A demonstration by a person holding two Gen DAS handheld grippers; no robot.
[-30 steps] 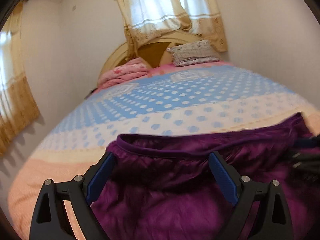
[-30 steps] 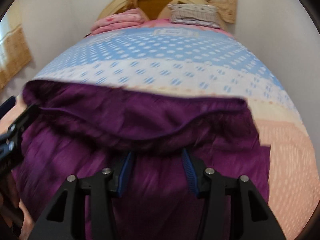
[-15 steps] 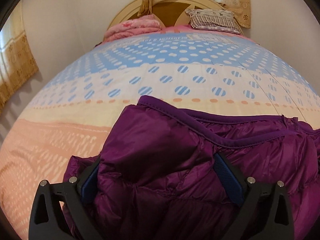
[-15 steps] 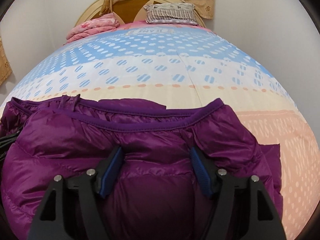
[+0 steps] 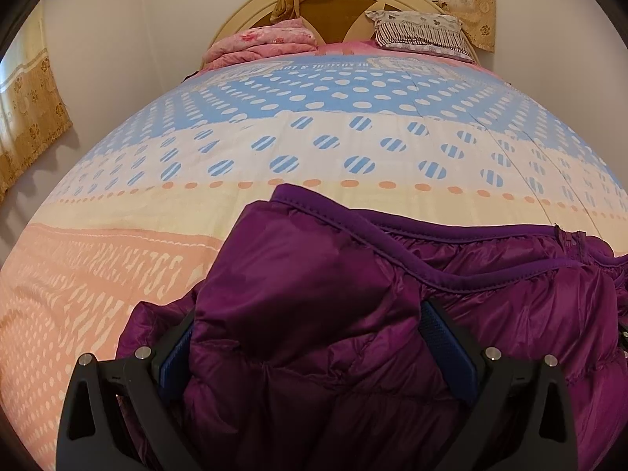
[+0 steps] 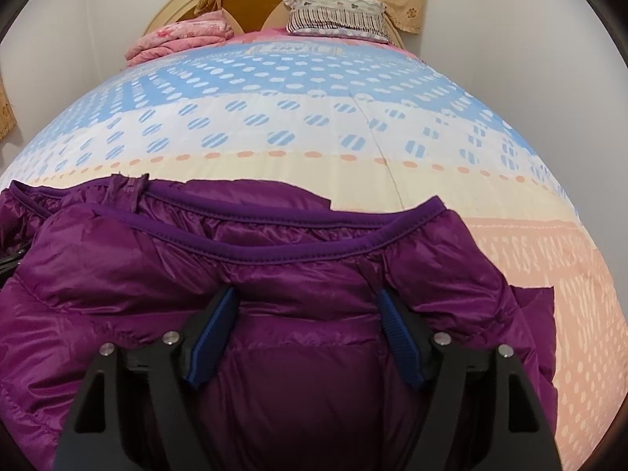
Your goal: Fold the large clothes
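A purple puffer jacket [image 5: 392,314] is laid at the near end of a bed [image 5: 274,149], on the peach and cream bands of the dotted cover, with its bound edge [image 6: 314,251] running across both views towards the headboard. The left gripper [image 5: 310,337] is set wide around a bulging fold at the jacket's left end, its blue pads [image 5: 447,341] standing either side of the padding; whether the fabric is truly pinched or only straddled cannot be told, since the padding swells over the near pad. The right gripper [image 6: 306,325] is held in much the same way at the right end, with a thick roll of fabric filling the space between its fingers, and here too a firm grip cannot be confirmed. The step in hand is judged to be the laying down and squaring of the jacket before a fold is made. For this to be done well, the two ends should be kept level so that the bound edge lies straight, and the padding should be pressed flat so that trapped air is let out. Slippery shell fabric is likely to slide, so a deep bite on the material is advised rather than a hold on the edge alone.
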